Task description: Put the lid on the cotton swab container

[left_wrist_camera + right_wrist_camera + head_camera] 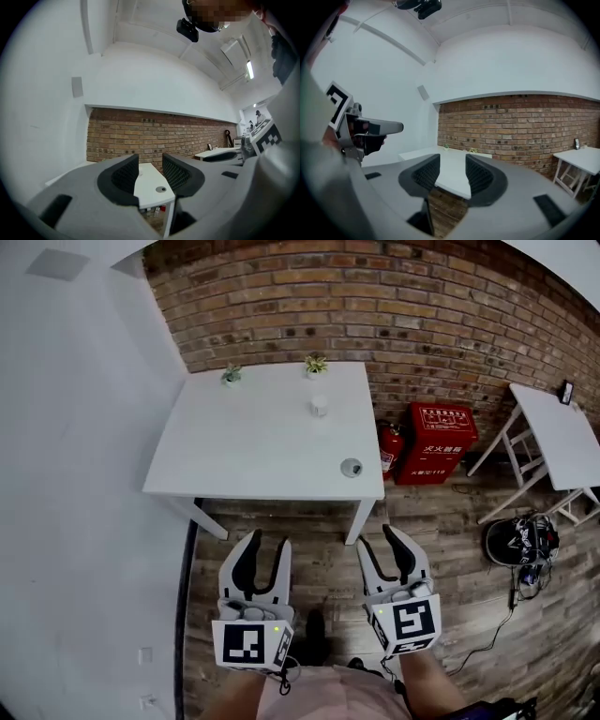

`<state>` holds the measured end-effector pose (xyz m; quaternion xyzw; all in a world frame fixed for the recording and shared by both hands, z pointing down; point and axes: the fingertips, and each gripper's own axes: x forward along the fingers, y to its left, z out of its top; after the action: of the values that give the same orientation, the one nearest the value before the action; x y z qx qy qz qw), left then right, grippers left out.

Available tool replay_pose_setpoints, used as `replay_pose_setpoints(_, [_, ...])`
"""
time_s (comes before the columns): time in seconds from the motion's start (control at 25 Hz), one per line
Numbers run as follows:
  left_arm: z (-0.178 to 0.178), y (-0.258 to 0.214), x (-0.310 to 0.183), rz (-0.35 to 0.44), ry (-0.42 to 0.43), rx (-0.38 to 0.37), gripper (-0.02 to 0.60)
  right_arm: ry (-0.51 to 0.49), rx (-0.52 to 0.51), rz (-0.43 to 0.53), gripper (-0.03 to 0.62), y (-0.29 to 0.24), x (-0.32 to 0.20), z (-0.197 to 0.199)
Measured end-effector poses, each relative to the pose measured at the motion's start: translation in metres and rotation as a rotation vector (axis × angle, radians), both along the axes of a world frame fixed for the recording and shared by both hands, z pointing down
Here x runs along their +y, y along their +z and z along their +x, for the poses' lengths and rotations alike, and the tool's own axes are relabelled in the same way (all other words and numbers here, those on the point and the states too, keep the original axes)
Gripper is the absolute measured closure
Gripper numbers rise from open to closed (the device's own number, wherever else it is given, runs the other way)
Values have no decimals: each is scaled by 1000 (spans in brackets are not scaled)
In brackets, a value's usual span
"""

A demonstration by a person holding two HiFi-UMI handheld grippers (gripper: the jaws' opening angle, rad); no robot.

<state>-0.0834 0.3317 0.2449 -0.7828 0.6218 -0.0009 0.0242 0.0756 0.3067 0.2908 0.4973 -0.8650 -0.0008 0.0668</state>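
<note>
Ahead of the jaws we see a white table (244, 446) against a brick wall (375, 296). Wooden floor (319, 549) lies beneath them, a white wall (75, 427) to their left, and a second table (562, 442) to their right.

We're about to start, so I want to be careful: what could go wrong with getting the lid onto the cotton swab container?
The lid lies near the table's front edge, by its corner; a clumsy pinch might knock it to the floor. The cotton swab container is small and stands free, so pressing the lid on could tip it unless one gripper steadies it. The left gripper and right gripper are both open and empty.
</note>
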Motion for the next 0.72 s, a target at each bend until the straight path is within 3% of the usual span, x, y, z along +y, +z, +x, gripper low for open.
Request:
replay_pose_setpoints(0.32, [-28, -27, -82, 57, 75, 0, 420, 73, 9, 57, 430, -32, -74, -25])
replay_pose_setpoints(0.72, [-24, 7, -142, -28, 134, 19, 425, 112, 15, 18, 430, -14, -127, -25])
